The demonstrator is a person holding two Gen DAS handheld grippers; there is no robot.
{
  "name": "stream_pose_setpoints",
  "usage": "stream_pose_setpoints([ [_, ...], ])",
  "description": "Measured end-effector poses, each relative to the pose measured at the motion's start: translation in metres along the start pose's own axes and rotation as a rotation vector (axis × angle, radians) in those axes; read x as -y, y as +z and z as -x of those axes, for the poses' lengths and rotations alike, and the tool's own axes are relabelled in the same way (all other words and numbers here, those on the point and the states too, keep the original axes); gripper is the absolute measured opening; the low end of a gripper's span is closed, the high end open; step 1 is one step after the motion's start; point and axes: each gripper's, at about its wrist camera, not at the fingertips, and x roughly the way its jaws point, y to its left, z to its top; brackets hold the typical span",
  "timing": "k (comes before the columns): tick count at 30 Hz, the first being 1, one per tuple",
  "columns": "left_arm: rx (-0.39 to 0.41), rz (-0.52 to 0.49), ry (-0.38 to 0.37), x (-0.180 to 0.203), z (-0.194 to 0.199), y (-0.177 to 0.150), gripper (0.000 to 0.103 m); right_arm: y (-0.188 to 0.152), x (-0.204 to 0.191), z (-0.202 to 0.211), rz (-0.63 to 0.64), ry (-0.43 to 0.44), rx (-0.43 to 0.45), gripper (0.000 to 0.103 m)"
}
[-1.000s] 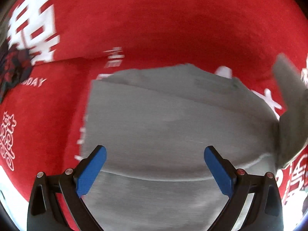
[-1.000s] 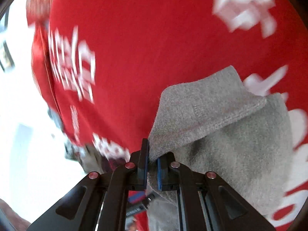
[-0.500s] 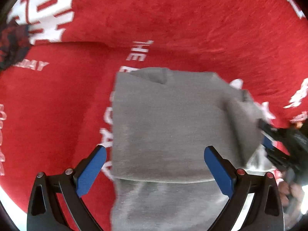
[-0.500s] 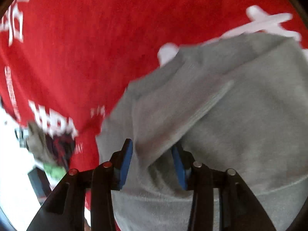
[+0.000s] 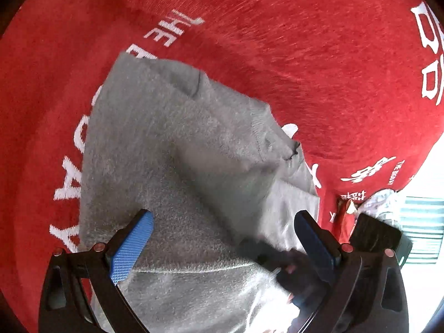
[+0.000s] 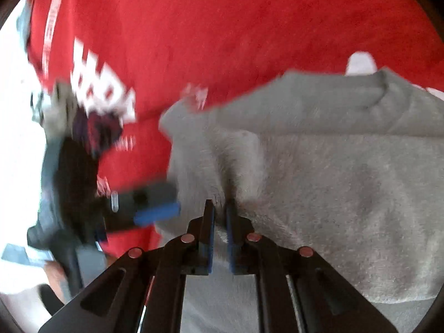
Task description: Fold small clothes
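1. Right gripper: jaws have just been closing, now nearly together, pinching a ridge of the grey garment.
2. Left gripper: jaws wide, over the garment, gripping nothing.
3. Garment lies partly folded on the red printed cloth.

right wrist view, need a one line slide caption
Right tongs pinch a fold of the grey garment on the red blanket.

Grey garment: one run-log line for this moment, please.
garment: grey, partly folded on red cloth | left gripper: open above it | right gripper: just closing, pinching a fold
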Motion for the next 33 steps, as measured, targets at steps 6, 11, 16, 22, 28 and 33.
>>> stream_pose_setpoints([
  [6, -0.009, -0.034, 0.041, 0.009, -0.006, 0.000, 0.101, -0.033, 0.017, 0.022, -0.056, -0.029, -0.023, 0.038],
  [11, -0.014, -0.076, 0.102, 0.017, -0.009, -0.002, 0.101, -0.071, 0.091, 0.083, -0.364, -0.039, 0.081, 0.040],
  [16, -0.072, -0.143, 0.155, 0.025, -0.020, -0.007, 0.030, -0.119, 0.165, 0.132, -0.702, -0.056, 0.236, 0.040],
  [22, -0.046, -0.183, 0.160, 0.030, -0.010, -0.007, 0.006, -0.134, 0.221, 0.148, -0.932, -0.009, 0.377, 0.006],
  [28, -0.054, -0.237, 0.222, 0.029, -0.015, -0.019, 0.006, -0.118, 0.213, 0.163, -0.782, -0.087, 0.371, 0.006],
  [33, -0.022, -0.261, 0.301, 0.026, -0.014, -0.020, 0.006, -0.127, 0.232, 0.151, -0.753, -0.076, 0.325, 0.005],
])
